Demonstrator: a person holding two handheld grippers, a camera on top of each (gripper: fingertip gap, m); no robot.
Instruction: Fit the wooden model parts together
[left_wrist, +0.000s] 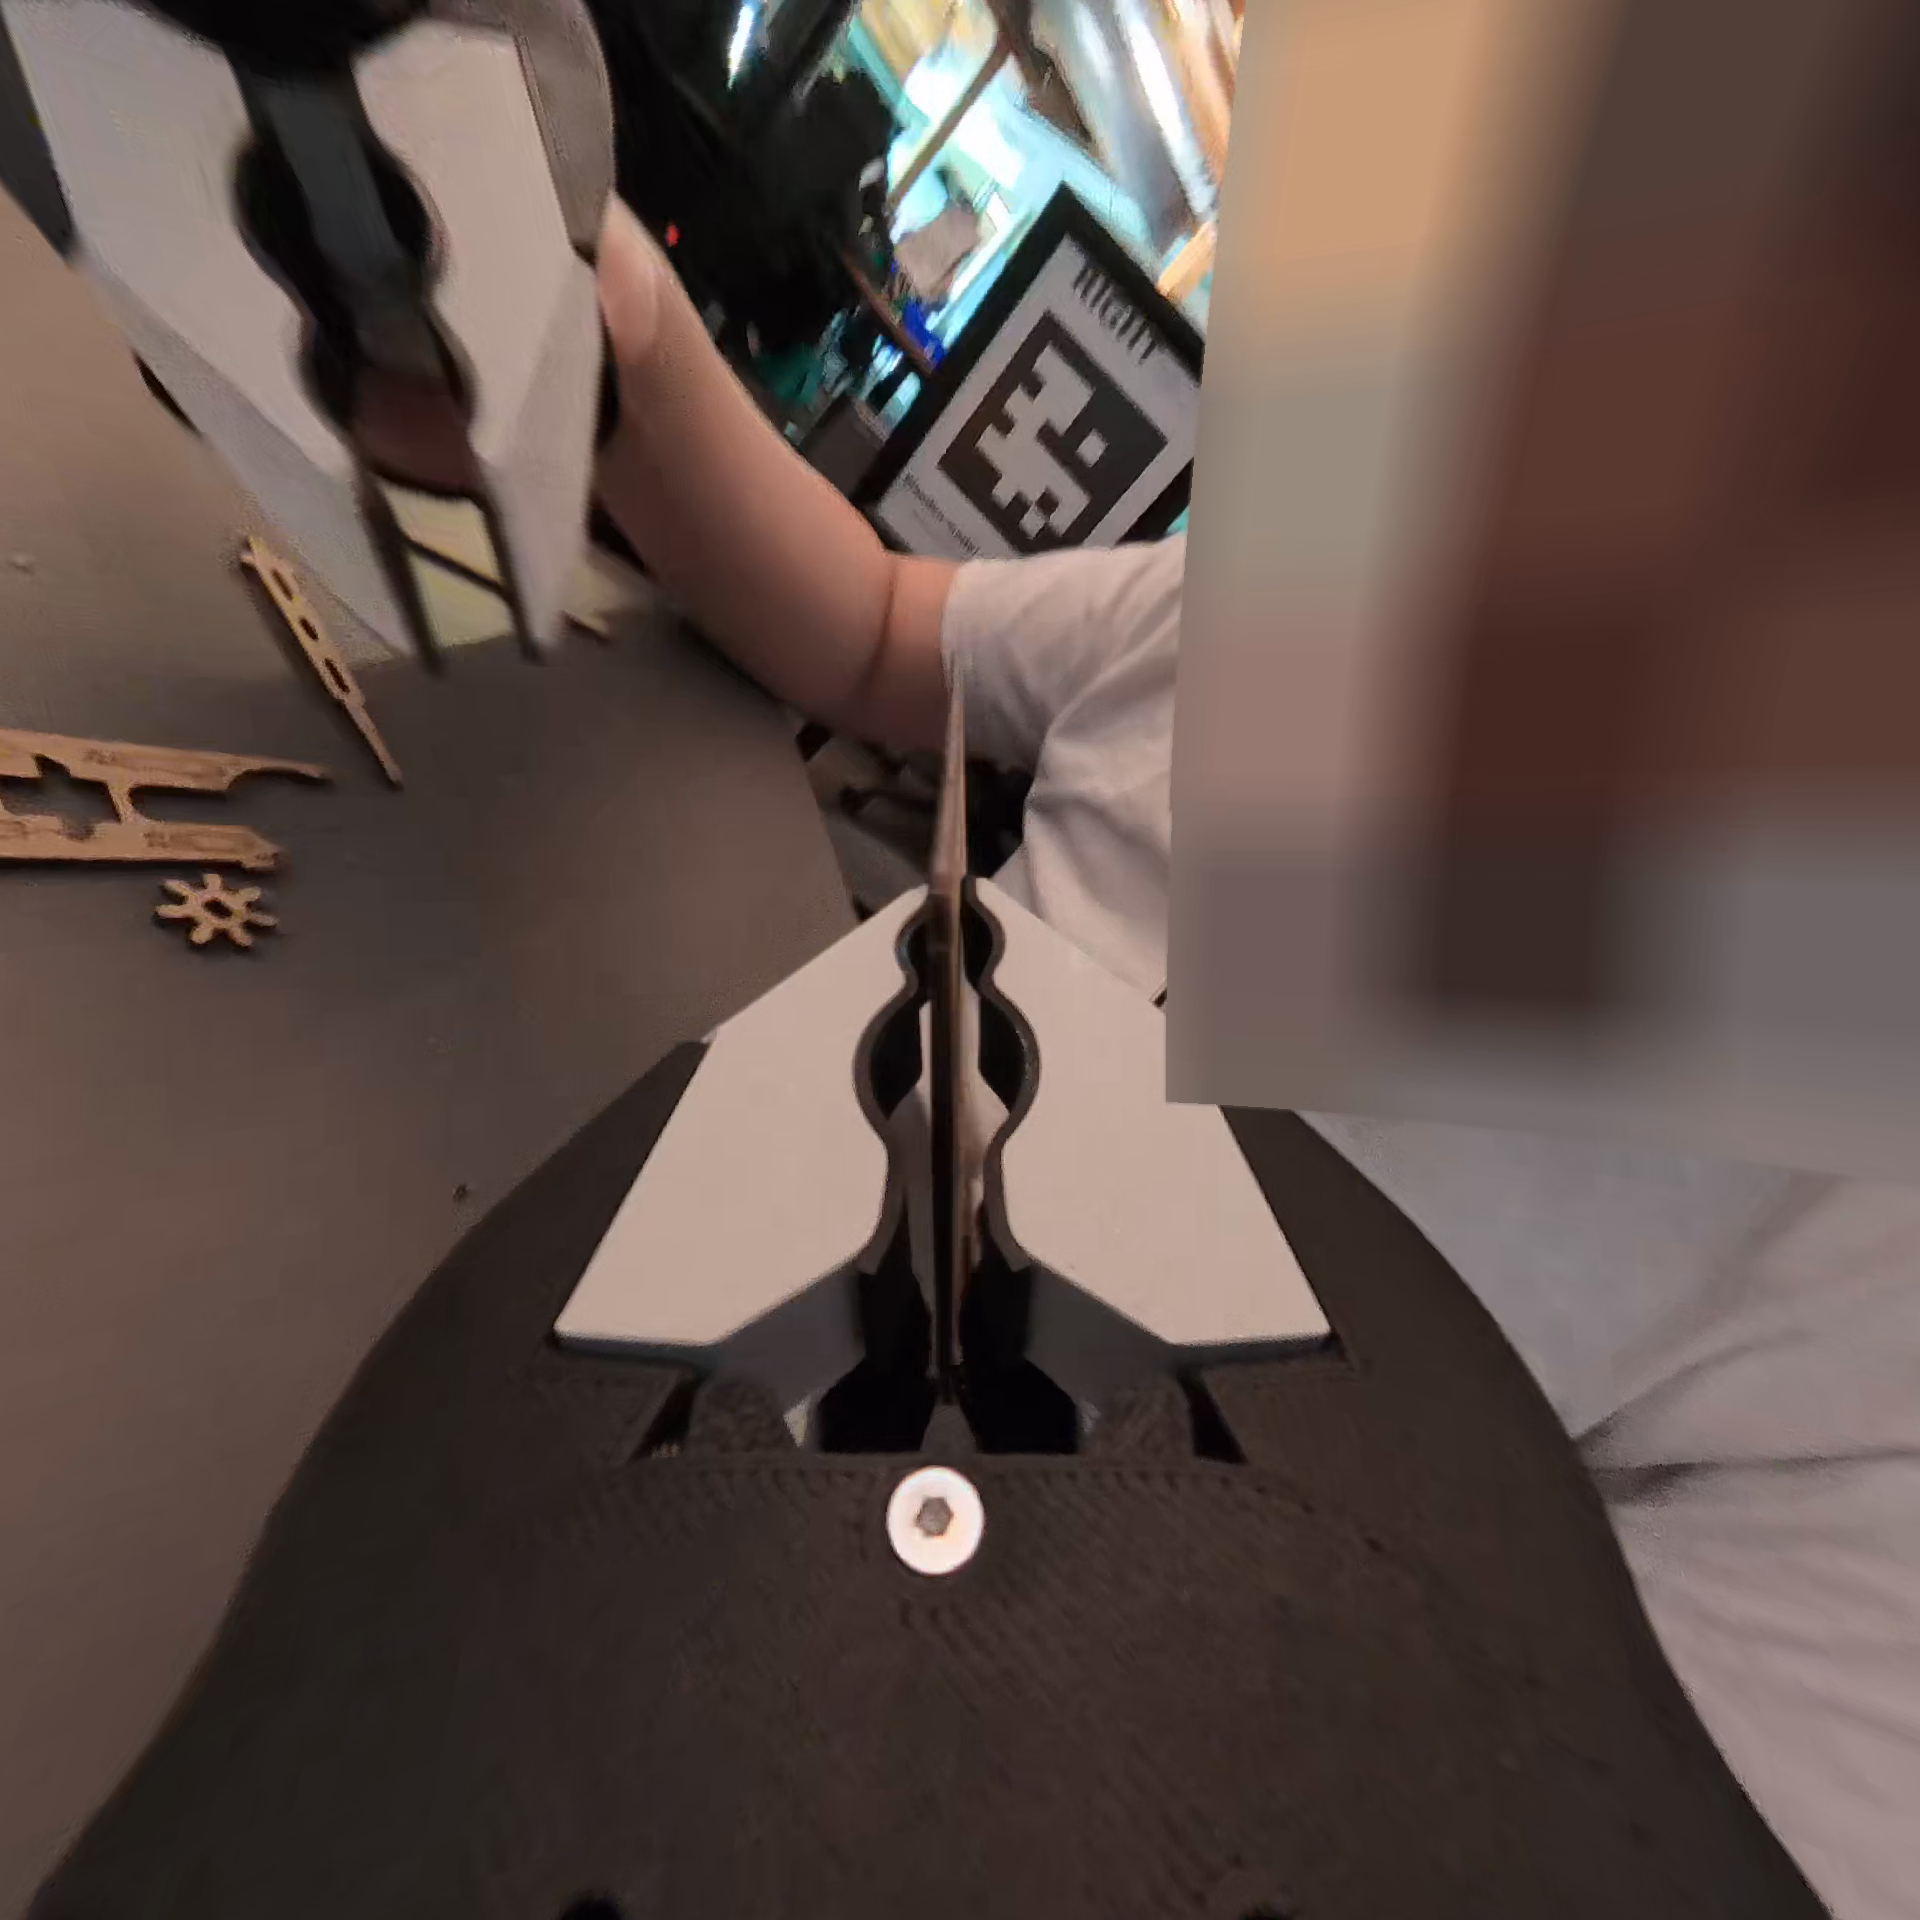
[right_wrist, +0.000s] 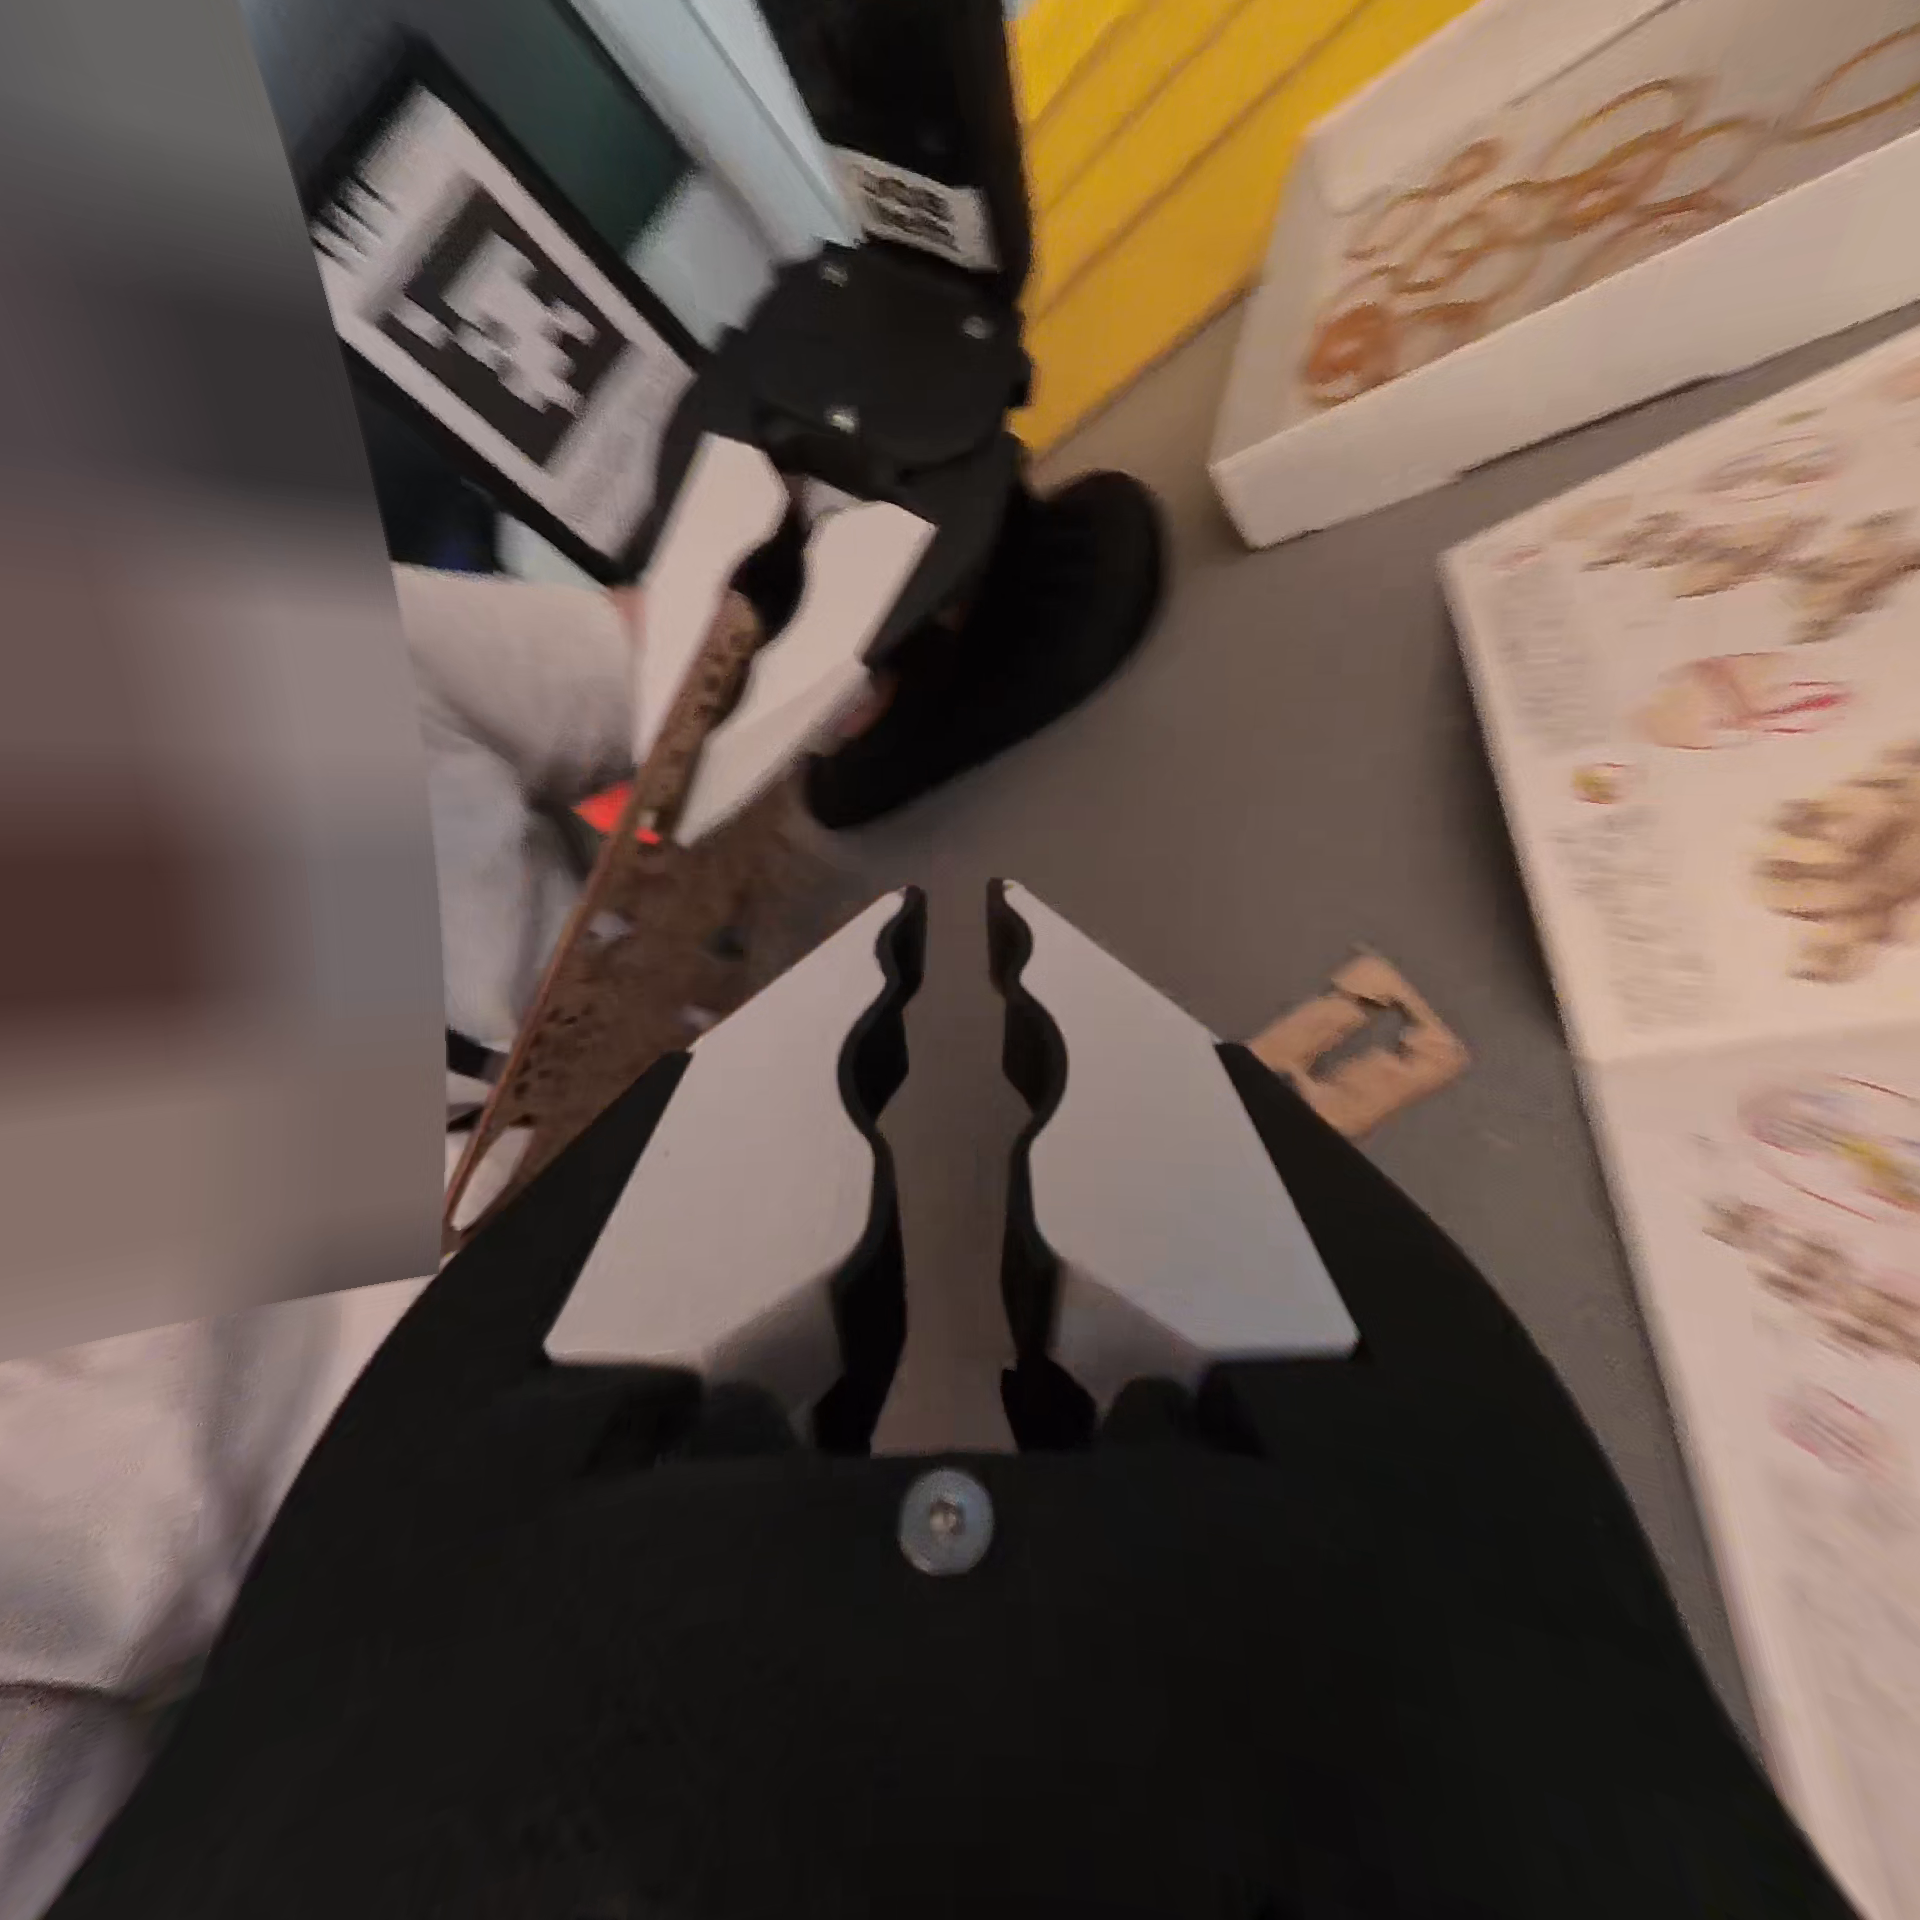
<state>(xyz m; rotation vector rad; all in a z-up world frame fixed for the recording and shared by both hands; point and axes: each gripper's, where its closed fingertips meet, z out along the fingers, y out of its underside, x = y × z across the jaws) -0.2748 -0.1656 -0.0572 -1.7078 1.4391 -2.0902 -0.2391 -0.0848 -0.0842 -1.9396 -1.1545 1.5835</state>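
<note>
**Left claw has the part, right claw has nothing**

Grey bench (left_wrist: 520, 1039) carries loose wooden pieces (left_wrist: 135, 810) at far left. Left claw (left_wrist: 951, 904) is clamped tight on a thin flat wooden part (left_wrist: 954, 790), edge-on, raised off the bench. Right claw (right_wrist: 956, 899) sits slightly parted, gripping nothing, above the bench.

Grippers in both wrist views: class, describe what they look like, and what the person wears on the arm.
Each gripper, left gripper and right gripper, has a broad black textured body, one silver screw at its centre, and two pale grey wedge fingers with black wavy inner edges. The person's arm shows a short white sleeve. No cables visible.
</note>
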